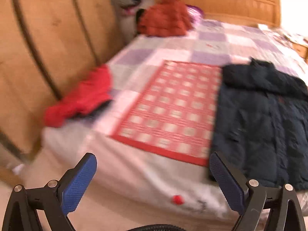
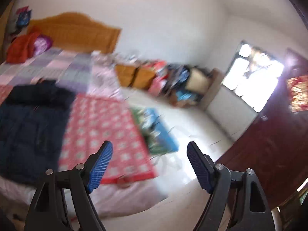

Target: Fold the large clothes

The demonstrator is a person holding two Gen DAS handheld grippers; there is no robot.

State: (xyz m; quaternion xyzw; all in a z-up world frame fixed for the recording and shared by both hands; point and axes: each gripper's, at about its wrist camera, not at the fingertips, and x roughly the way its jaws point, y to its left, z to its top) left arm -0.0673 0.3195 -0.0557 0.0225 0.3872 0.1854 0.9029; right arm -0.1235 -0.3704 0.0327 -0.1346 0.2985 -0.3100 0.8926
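Note:
A dark navy padded jacket (image 1: 263,119) lies spread flat on the bed, on top of a red checked mat (image 1: 173,107); it also shows at the left of the right wrist view (image 2: 32,123), with the mat (image 2: 102,129) beside it. My left gripper (image 1: 153,163) is open and empty, held above the bed's near edge, left of the jacket's hem. My right gripper (image 2: 150,150) is open and empty, held over the bed's near right corner, away from the jacket. Both views are blurred by motion.
A red garment (image 1: 82,98) lies at the bed's left edge against a wooden wardrobe (image 1: 48,38). An orange-red pile (image 1: 165,17) sits near the headboard (image 1: 231,2). A cluttered low cabinet (image 2: 138,75), a blue mat on the floor (image 2: 157,130), a window (image 2: 252,73) and a dark door (image 2: 269,144) lie to the right.

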